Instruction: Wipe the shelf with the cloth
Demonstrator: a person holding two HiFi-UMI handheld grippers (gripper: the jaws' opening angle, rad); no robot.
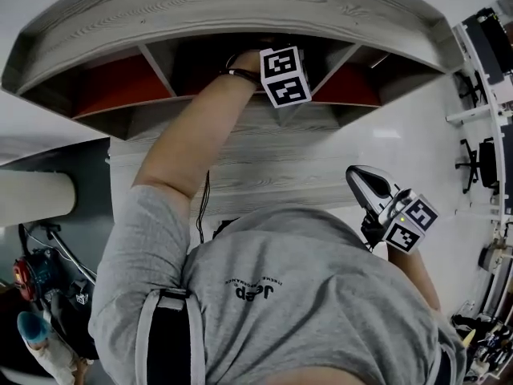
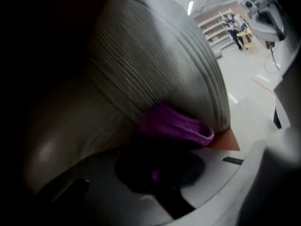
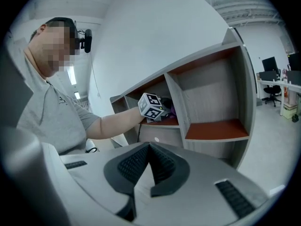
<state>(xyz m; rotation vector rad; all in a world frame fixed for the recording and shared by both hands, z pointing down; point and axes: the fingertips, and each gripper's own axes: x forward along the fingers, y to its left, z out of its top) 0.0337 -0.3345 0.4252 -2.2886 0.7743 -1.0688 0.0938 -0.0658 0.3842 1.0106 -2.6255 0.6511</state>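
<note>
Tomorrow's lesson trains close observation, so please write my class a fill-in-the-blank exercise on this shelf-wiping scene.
1. The left gripper is shut on a cloth whose colour is ____.
2. It reaches into the ____ one of the three compartments of the shelf.
3. The right gripper, jaws shut and away from the shelf, holds ____.

Missing words: purple; middle; nothing
</note>
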